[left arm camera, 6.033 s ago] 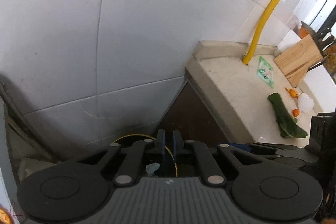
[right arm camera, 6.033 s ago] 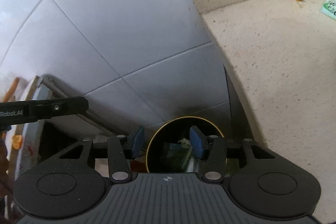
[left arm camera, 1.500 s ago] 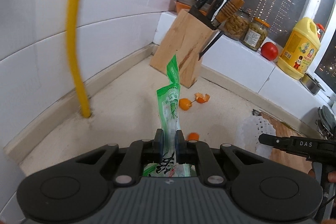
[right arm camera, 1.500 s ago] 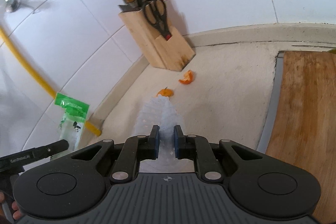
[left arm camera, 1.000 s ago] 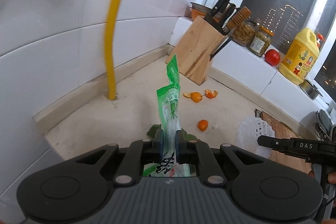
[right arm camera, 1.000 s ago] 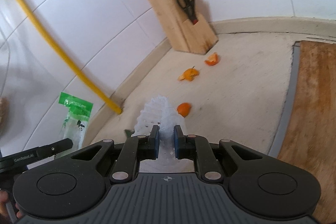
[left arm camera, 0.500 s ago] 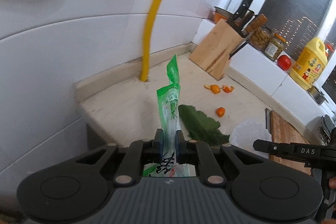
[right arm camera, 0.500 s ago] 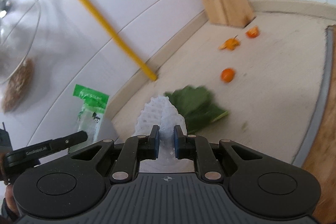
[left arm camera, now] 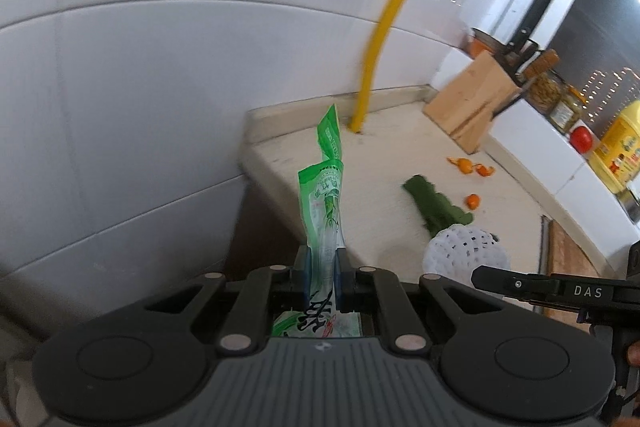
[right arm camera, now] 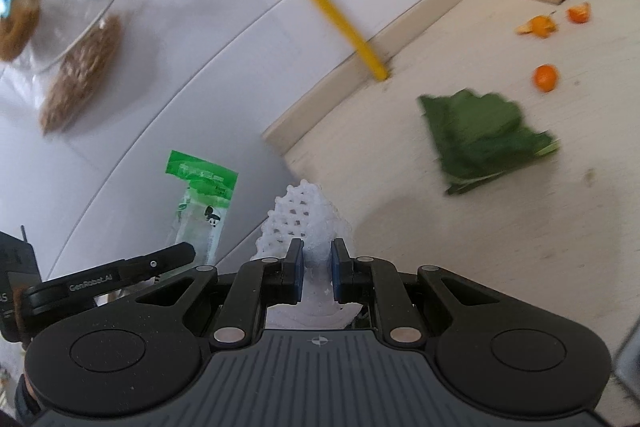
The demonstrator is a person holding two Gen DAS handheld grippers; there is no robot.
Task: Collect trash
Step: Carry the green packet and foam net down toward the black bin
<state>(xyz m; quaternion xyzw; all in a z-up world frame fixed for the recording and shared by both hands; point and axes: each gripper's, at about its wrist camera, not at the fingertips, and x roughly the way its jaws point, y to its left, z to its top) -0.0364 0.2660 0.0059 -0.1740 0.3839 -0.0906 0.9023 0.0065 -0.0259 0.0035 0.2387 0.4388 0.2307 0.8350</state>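
Three orange peels (right arm camera: 545,77) and a green leaf (right arm camera: 484,137) litter the countertop (right arm camera: 520,227).

The packet (left arm camera: 325,203) is green and clear with white print. The net (right arm camera: 305,223) is white with holes. The leaf (right arm camera: 484,135) is dark green. The peels (right arm camera: 545,78) are orange. The pipe (left arm camera: 390,19) is yellow.

A wooden knife block (left arm camera: 472,113) stands at right on the table (left arm camera: 384,163); jars (left arm camera: 554,95), a tomato (left arm camera: 581,139) and a yellow bottle (left arm camera: 618,155) line the right-edge ledge. A yellow pipe (left arm camera: 394,15) rises top-centre.
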